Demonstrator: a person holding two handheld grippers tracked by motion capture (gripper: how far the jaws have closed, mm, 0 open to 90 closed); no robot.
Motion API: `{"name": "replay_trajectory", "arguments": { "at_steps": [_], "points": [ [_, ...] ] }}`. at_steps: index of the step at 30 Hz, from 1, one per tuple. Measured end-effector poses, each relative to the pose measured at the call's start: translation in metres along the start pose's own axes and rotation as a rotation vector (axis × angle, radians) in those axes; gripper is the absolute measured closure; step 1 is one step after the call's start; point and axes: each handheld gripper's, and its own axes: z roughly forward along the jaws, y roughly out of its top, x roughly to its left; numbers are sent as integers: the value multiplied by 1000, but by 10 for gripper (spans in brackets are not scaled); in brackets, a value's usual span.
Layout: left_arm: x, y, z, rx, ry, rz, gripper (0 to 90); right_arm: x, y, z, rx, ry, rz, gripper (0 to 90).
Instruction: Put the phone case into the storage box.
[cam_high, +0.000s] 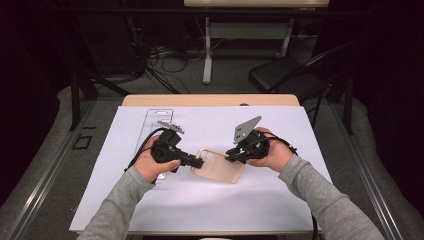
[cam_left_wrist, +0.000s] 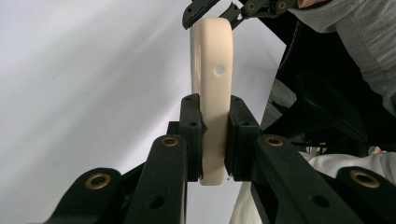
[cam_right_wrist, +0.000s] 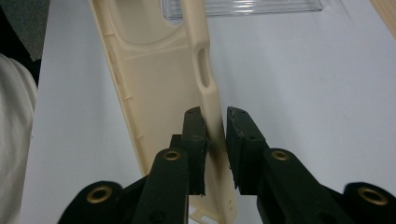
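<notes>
Nearest the camera in the high view, two grey sleeves come up from the bottom edge, each hand carrying a gripper over the white sheet (cam_high: 210, 210) that covers the table. The left gripper (cam_high: 199, 162) has its jaws closed tight on one edge of a cream phone case (cam_high: 218, 165); in the left gripper view the case (cam_left_wrist: 212, 93) stands on edge between the two black jaws, pinched firmly with no gap on either side. The right gripper (cam_high: 231, 157) meets the case at its opposite edge. In the right gripper view its jaws straddle the side wall of the case (cam_right_wrist: 154, 70), the left jaw against the inner face and the right jaw standing a little off the outer face, so it looks nearly closed but not yet clamped; I cannot tell whether it bears any load. The case sits in the middle of the sheet, between the two grippers, apparently lifted or tilted off the surface by the left one. The step in hand seems to be a two-gripper hold of the case, perhaps a handover or a turning over. The next move would call for the right gripper to finish closing on the wall before the left one lets go. Farther back, a clear plastic tray (cam_high: 157, 120) lies flat by the left gripper, and beyond the table stands a dark chair (cam_high: 285, 75).
</notes>
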Motion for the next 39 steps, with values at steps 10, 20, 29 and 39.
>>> {"name": "replay_trajectory", "arguments": {
  "at_steps": [10,20,29,39],
  "points": [
    [2,-1,1,4,2,1,797,-1,0,3,17,10,-4,787],
    [3,-1,1,4,0,-2,796,-1,0,4,20,20,-14,801],
    [5,-1,1,1,1,-15,795,1,0,4,24,20,-37,817],
    [6,-1,0,0,3,-20,796,2,1,4,23,12,-65,826]
  ]
}}
